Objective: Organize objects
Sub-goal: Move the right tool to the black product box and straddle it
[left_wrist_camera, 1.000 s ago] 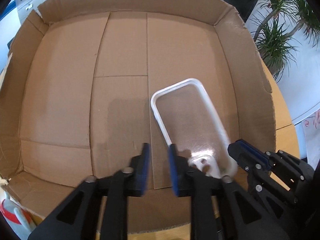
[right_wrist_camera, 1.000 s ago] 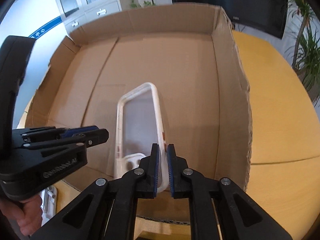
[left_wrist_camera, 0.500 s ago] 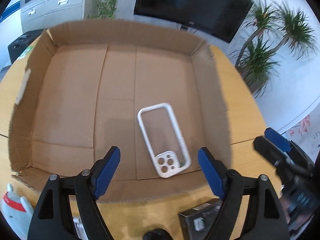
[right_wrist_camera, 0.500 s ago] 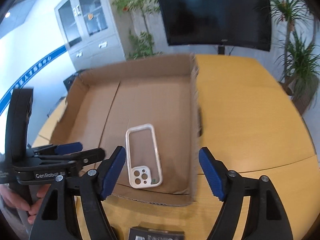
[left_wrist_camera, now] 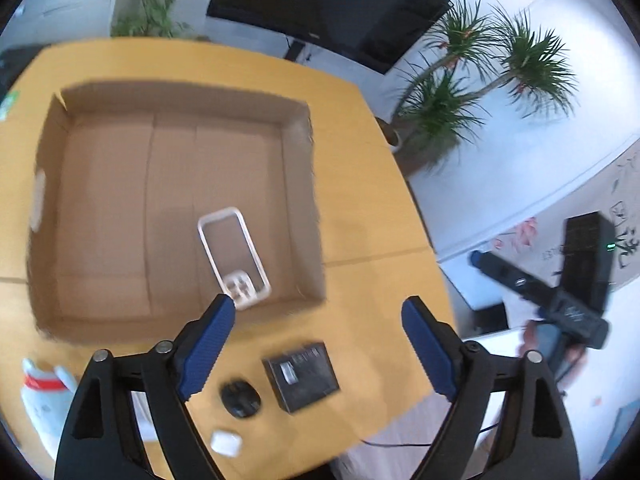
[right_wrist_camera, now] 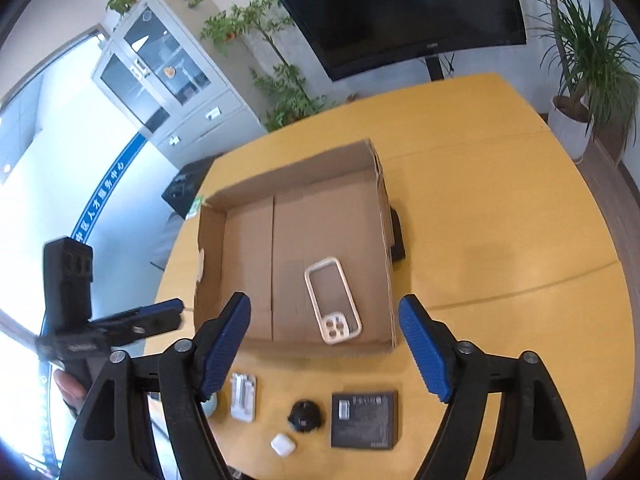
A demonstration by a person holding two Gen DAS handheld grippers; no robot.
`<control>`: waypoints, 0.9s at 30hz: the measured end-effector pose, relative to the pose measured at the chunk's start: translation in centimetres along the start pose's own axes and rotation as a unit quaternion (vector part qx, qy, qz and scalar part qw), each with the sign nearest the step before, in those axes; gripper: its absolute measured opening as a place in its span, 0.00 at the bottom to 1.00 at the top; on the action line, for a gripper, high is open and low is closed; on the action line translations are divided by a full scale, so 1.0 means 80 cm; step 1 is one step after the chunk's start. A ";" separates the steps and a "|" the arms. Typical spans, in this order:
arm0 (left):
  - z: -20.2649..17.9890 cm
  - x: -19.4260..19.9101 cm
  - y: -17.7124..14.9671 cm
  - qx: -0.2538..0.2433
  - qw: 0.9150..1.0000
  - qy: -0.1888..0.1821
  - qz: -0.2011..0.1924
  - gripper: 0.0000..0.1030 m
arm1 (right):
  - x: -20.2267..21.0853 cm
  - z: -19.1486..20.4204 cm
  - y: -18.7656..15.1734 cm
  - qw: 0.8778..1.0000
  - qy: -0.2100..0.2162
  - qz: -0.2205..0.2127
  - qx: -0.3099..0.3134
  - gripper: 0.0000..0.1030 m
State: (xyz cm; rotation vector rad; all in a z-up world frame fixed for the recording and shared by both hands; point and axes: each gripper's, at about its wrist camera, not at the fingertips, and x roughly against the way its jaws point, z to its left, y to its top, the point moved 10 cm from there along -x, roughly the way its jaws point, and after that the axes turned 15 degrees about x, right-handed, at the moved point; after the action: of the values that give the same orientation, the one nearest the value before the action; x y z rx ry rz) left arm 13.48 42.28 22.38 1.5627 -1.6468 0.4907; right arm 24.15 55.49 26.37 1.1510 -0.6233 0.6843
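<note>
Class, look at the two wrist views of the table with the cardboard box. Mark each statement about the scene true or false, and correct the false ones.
1. The phone case lies flat inside the cardboard box. True.
2. The black box is inside the cardboard box. False: it sits on the table, in front of the cardboard box.
3. The right gripper holds the phone case. False: its jaws are opening, with nothing between them.
4. The white earbud case lies on the table near the round black object. True.
5. The left gripper is empty. True.
</note>
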 end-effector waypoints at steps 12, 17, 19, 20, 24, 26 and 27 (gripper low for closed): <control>0.058 -0.111 -0.209 -0.026 0.999 -0.011 0.029 0.89 | -0.127 -0.009 -0.235 0.993 0.002 0.094 0.072 0.81; 0.072 -0.152 -0.272 -0.042 0.999 -0.007 0.015 0.98 | -0.155 -0.013 -0.308 0.993 0.031 0.079 0.088 0.81; 0.073 -0.159 -0.276 -0.045 0.999 -0.011 0.007 0.98 | -0.156 -0.024 -0.320 0.995 0.053 0.056 0.059 0.81; 0.072 -0.160 -0.276 -0.049 0.999 -0.015 -0.002 0.98 | -0.155 -0.030 -0.322 0.996 0.059 0.043 0.048 0.81; 0.073 -0.162 -0.275 -0.059 0.997 -0.027 -0.029 0.99 | -0.150 -0.056 -0.320 0.997 0.078 0.001 0.007 0.81; 0.072 -0.164 -0.275 -0.060 0.997 -0.029 -0.040 0.99 | -0.159 -0.059 -0.316 0.997 0.081 0.012 0.005 0.81; 0.071 -0.164 -0.276 -0.058 0.997 -0.030 -0.043 0.99 | -0.165 -0.061 -0.312 0.997 0.080 0.021 0.009 0.81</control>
State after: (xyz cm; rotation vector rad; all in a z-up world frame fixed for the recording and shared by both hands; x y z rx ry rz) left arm 31.96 42.98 3.71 1.5672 -1.6158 0.2998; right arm 35.05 51.62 0.14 1.0900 -0.5080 0.8104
